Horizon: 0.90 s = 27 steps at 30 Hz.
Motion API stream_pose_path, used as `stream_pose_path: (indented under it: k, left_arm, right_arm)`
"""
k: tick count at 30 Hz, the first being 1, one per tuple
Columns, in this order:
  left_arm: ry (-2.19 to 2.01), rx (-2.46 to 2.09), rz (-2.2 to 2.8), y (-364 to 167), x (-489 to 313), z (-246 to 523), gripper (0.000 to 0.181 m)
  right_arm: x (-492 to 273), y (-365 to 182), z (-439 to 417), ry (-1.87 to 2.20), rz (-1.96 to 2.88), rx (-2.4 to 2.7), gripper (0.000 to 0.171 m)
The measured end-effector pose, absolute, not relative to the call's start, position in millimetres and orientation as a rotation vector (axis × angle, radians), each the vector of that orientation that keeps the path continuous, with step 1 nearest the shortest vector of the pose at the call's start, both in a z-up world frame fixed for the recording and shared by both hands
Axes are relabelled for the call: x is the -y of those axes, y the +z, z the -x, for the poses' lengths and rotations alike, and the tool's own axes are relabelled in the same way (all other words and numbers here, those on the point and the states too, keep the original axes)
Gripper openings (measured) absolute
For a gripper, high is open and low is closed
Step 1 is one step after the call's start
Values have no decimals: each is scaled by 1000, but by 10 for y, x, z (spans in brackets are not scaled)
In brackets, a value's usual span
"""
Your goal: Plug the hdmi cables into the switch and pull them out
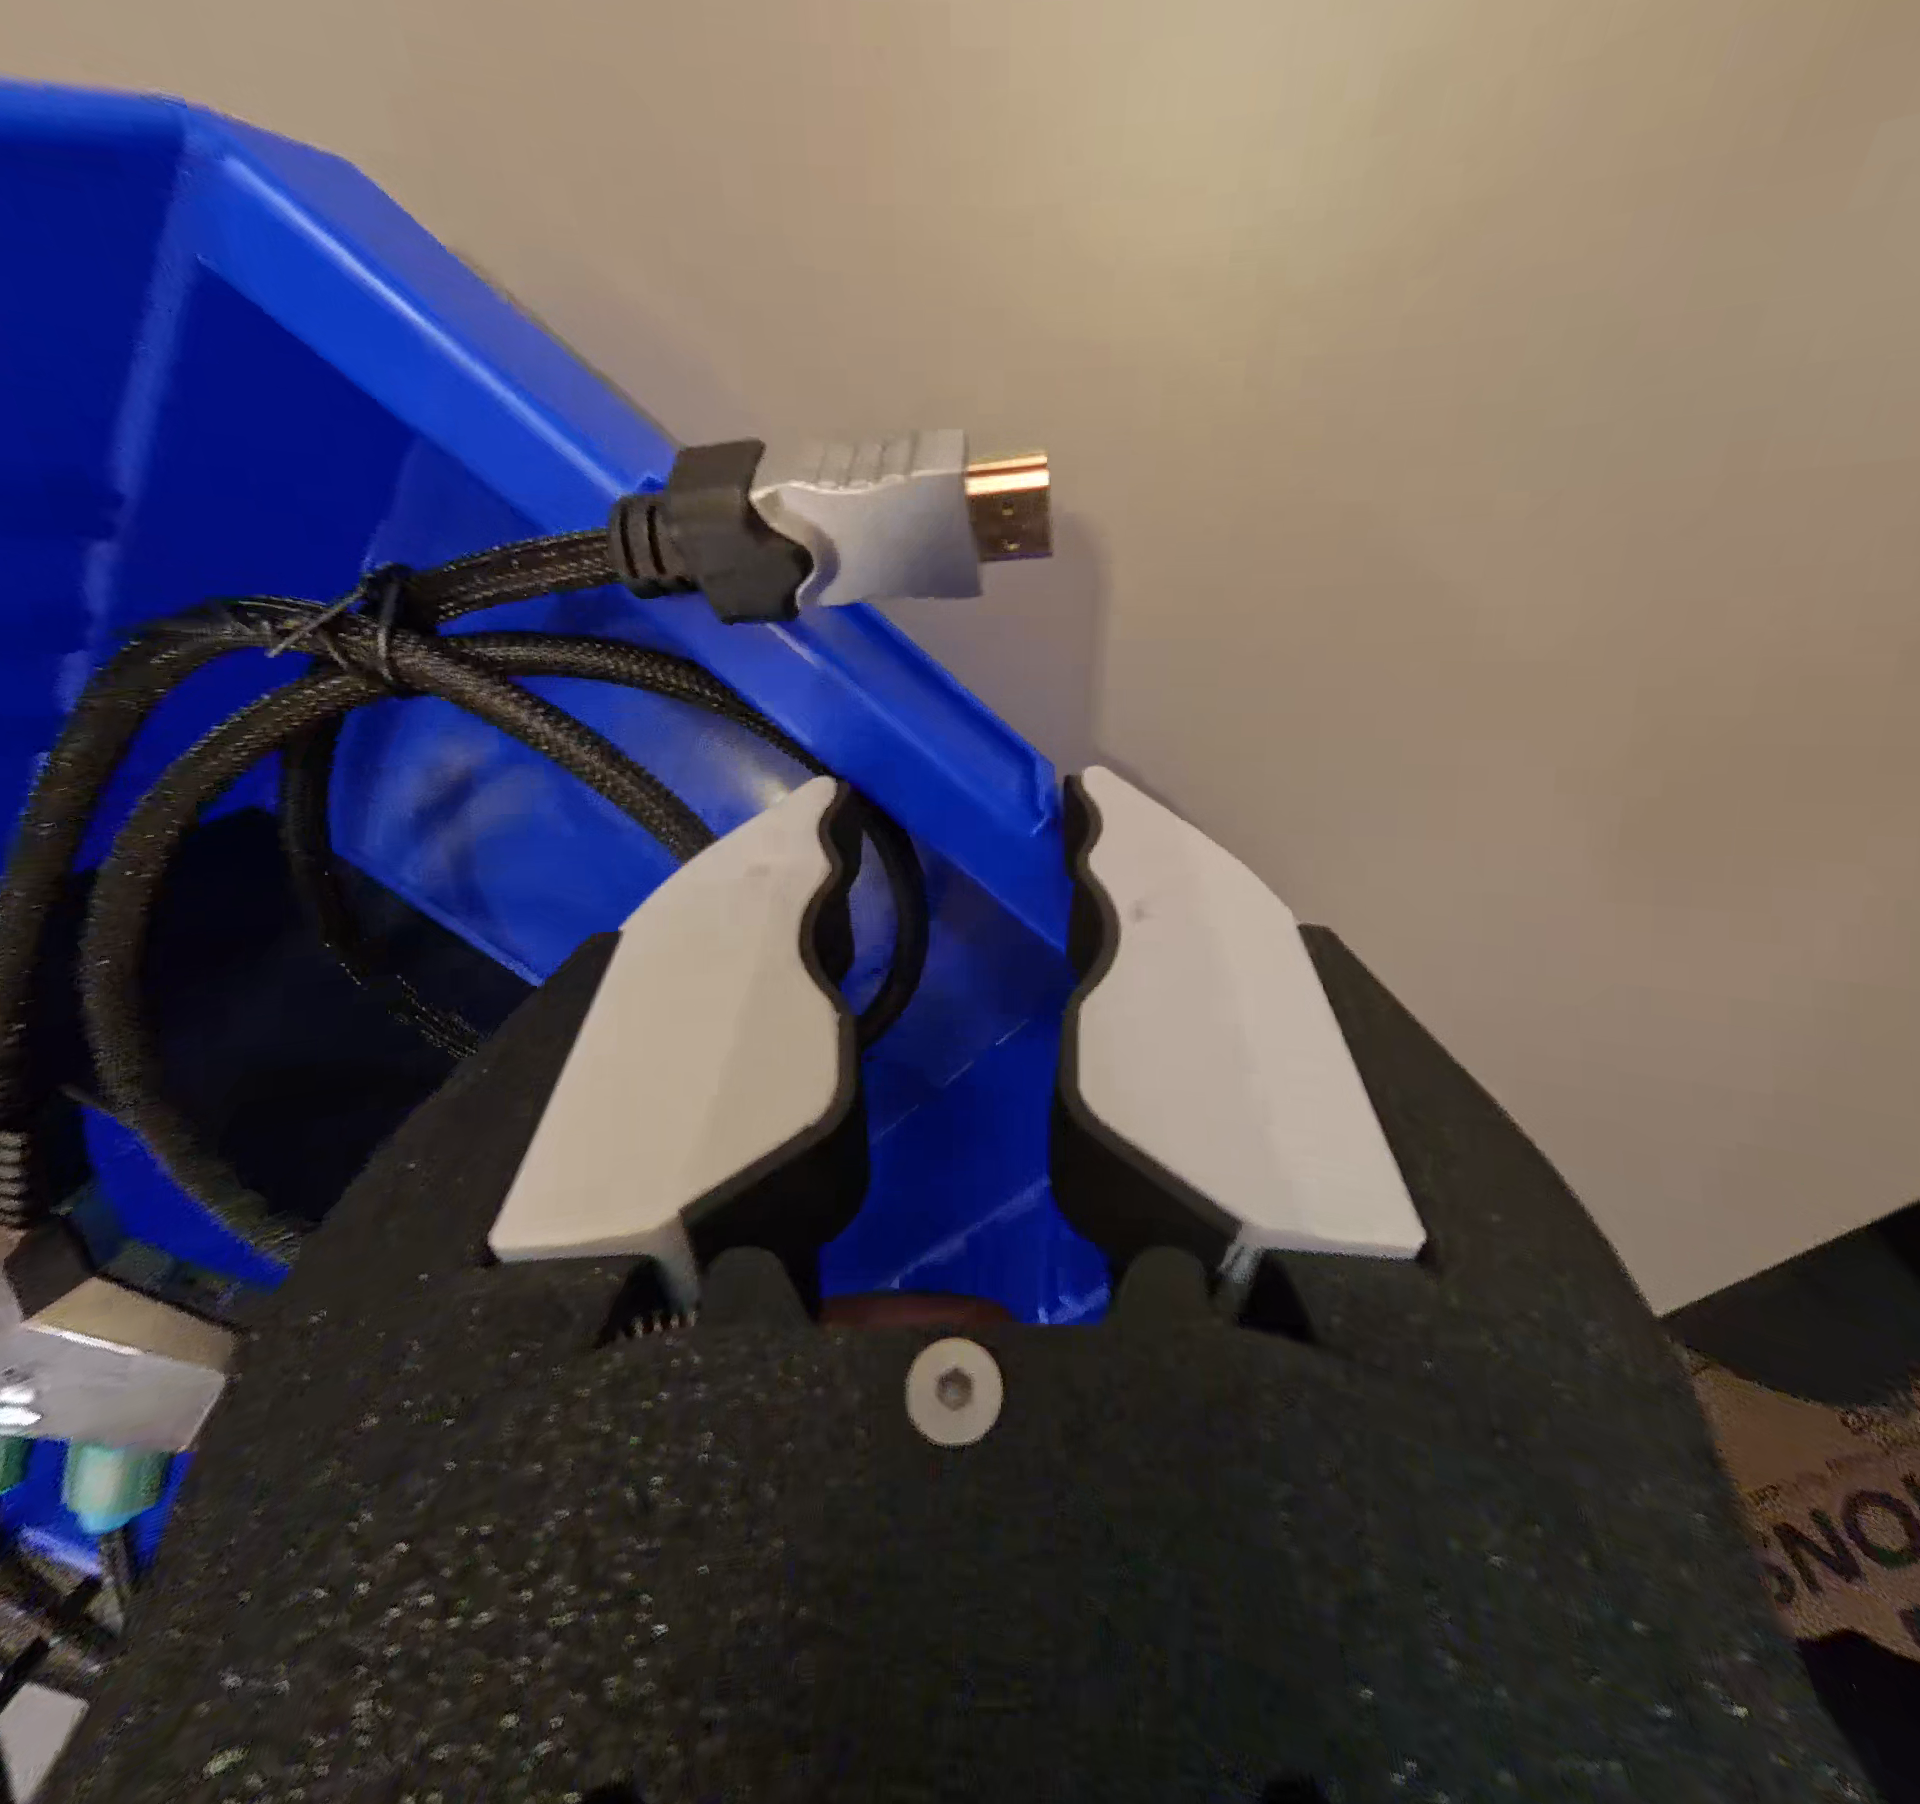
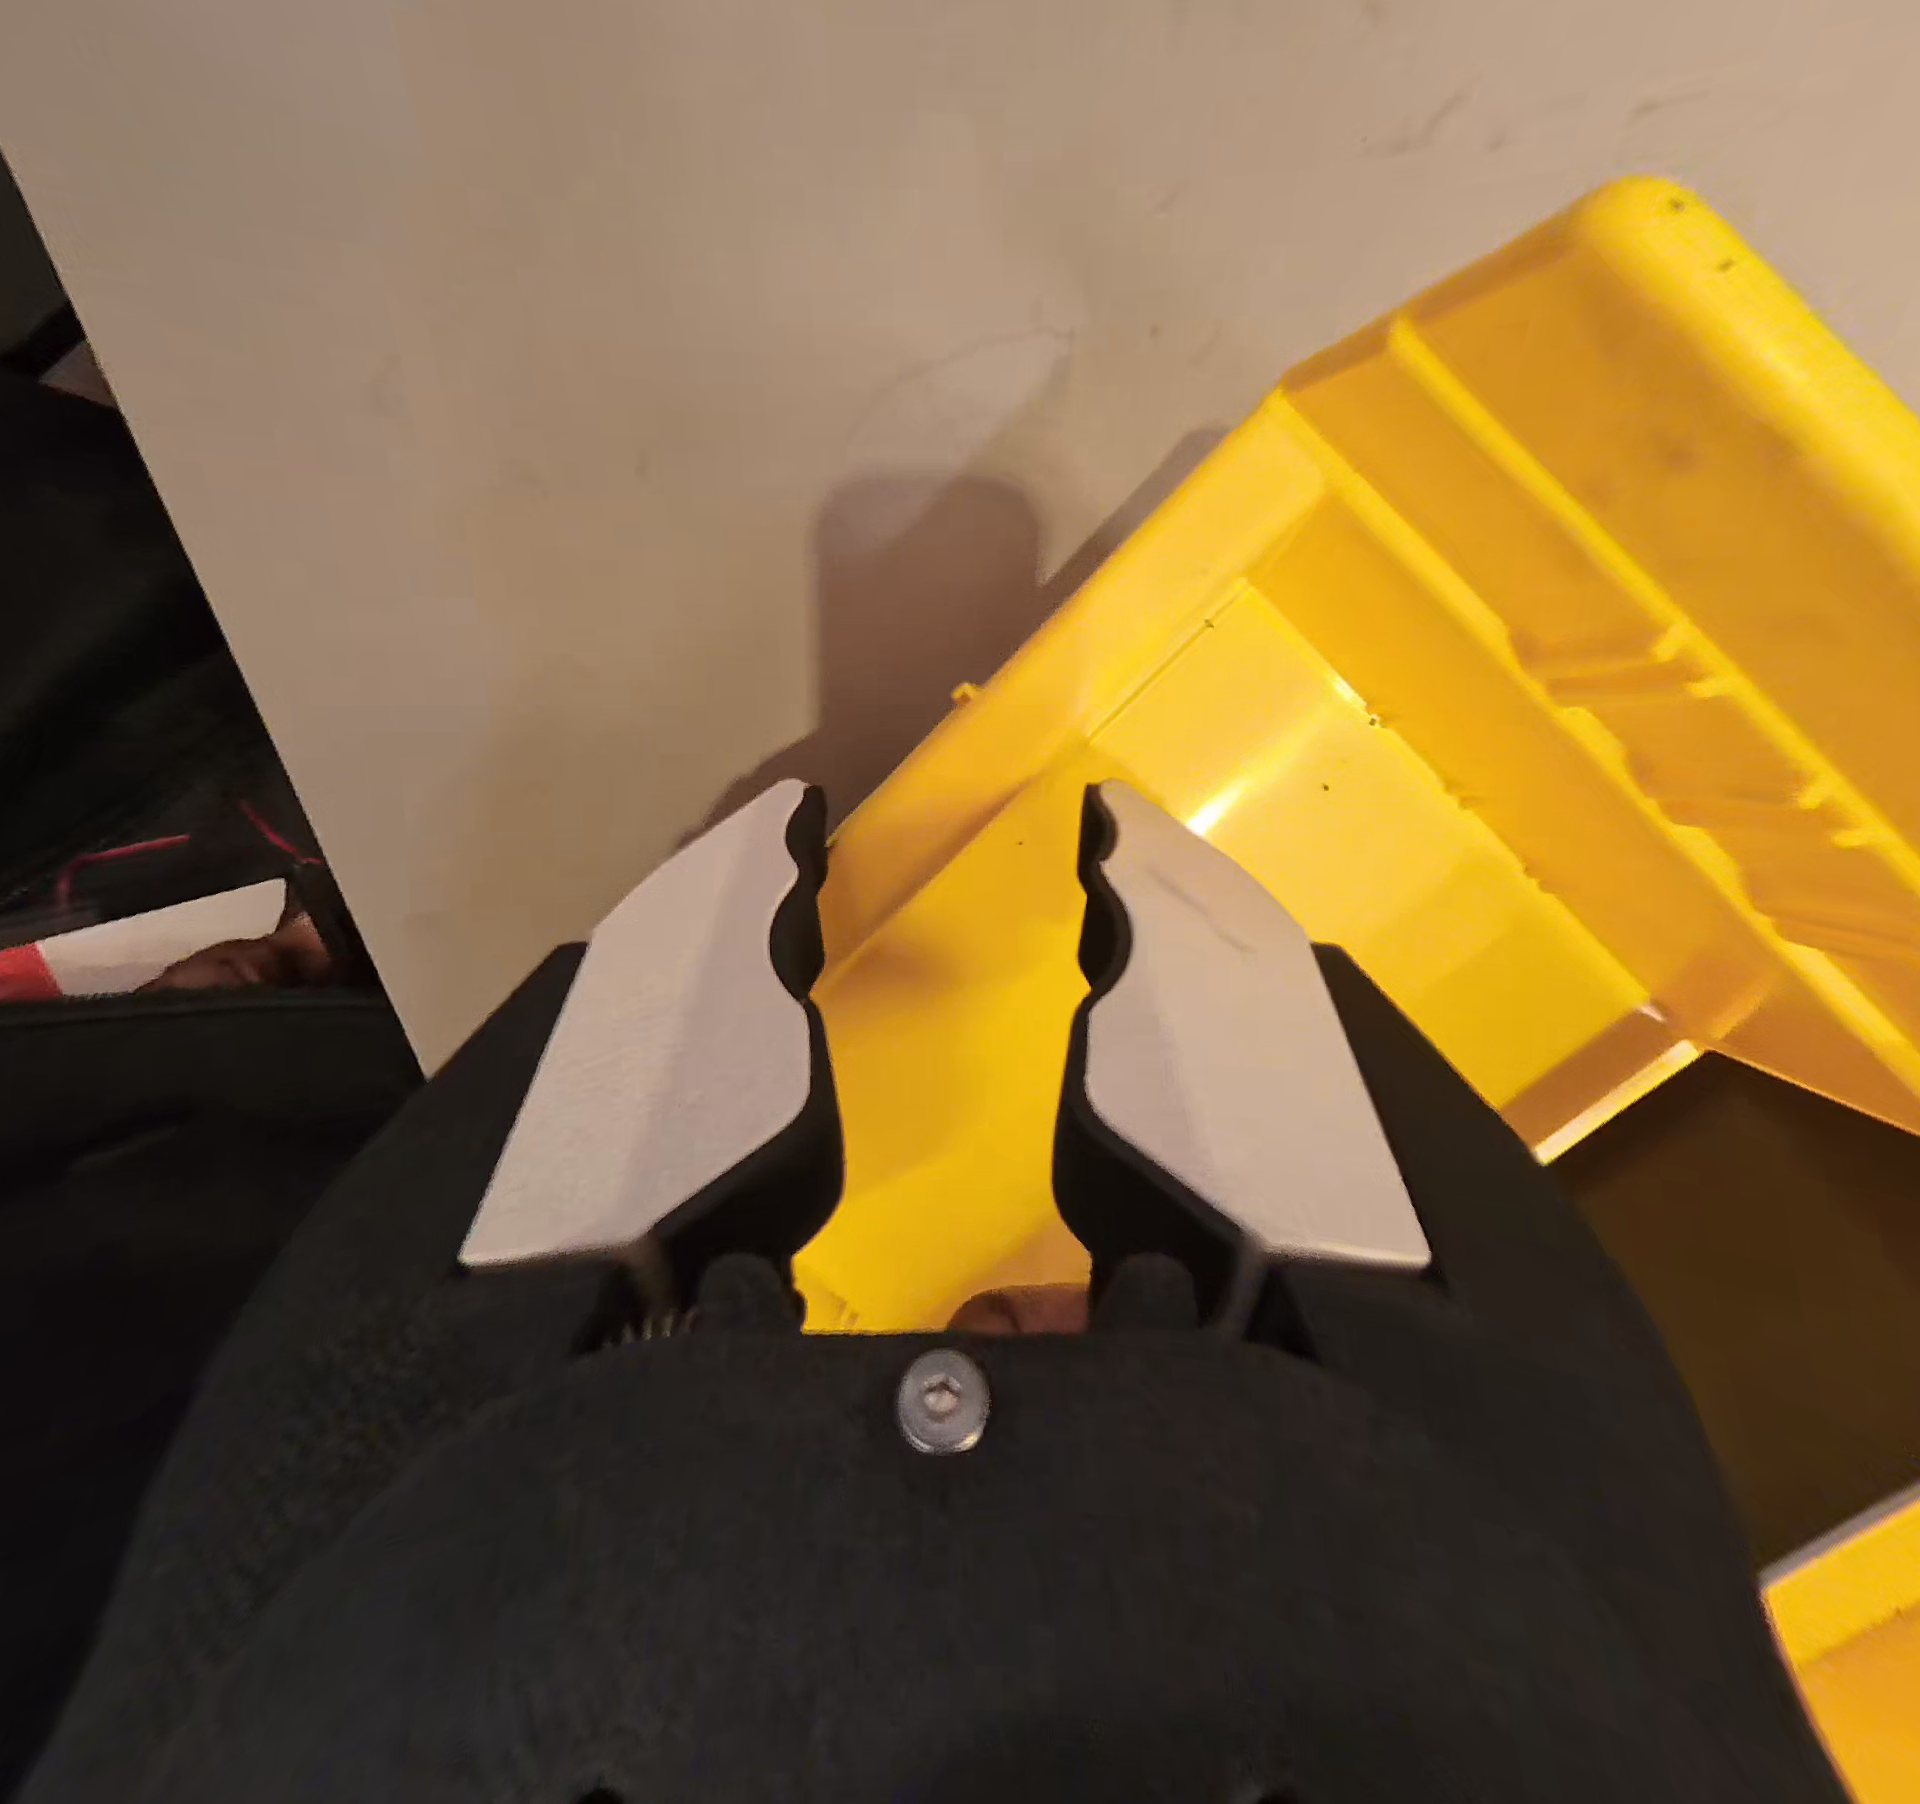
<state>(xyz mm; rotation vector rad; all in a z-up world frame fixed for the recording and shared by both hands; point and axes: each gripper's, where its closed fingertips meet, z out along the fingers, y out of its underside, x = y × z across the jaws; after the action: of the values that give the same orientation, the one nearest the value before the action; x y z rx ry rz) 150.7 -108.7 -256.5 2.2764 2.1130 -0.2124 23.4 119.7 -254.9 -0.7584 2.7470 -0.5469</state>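
Observation:
In the left wrist view a blue plastic bin (image 1: pixel 312 383) holds a coiled black braided HDMI cable (image 1: pixel 208 819). One grey and black plug with a gold tip (image 1: pixel 883 523) rests over the bin's rim, pointing right. A second grey plug (image 1: pixel 94 1359) shows at the lower left edge. My left gripper (image 1: pixel 951 798) is open and empty, its fingers just below the bin's corner and the cable loop. In the right wrist view my right gripper (image 2: pixel 951 804) is open and empty over a yellow plastic bin (image 2: pixel 1455 715). No switch shows in either view.
Both bins stand on a beige tabletop (image 1: pixel 1351 300), which also shows in the right wrist view (image 2: pixel 520 300). The table's edge runs down the left of the right wrist view, with dark floor and clutter (image 2: pixel 125 819) beyond. A printed mat (image 1: pixel 1829 1536) lies at lower right. One gripper's finger ends stand about 25 cm off the other's.

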Motion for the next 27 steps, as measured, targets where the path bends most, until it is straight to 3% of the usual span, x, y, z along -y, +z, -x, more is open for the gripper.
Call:
stream_pose_path:
  k: [2,9,18,24,27]
  left_arm:
    - [-237,-2136,-2272,-2589,1091,-1508,40]
    - [-185,-1965,-2364,-2584,999,-1842,39]
    - [130,-1820,-2344,-2541,1042,-2827,33]
    - [-129,-1916,-2326,-2456,1010,-2818,36]
    - [-203,-1855,-2245,-2606,1091,-2801,39]
  right_arm:
    - [-1229,-2552,-260,-527,819,-2724,40]
    - [-1448,-2550,-108,-457,1028,-2721,40]
    - [-2014,-2567,782,-306,1004,-2967,26]
    - [-2118,-2524,1161,-462,733,-3113,40]
    - [-2078,-2568,1136,-556,680,-3120,33]
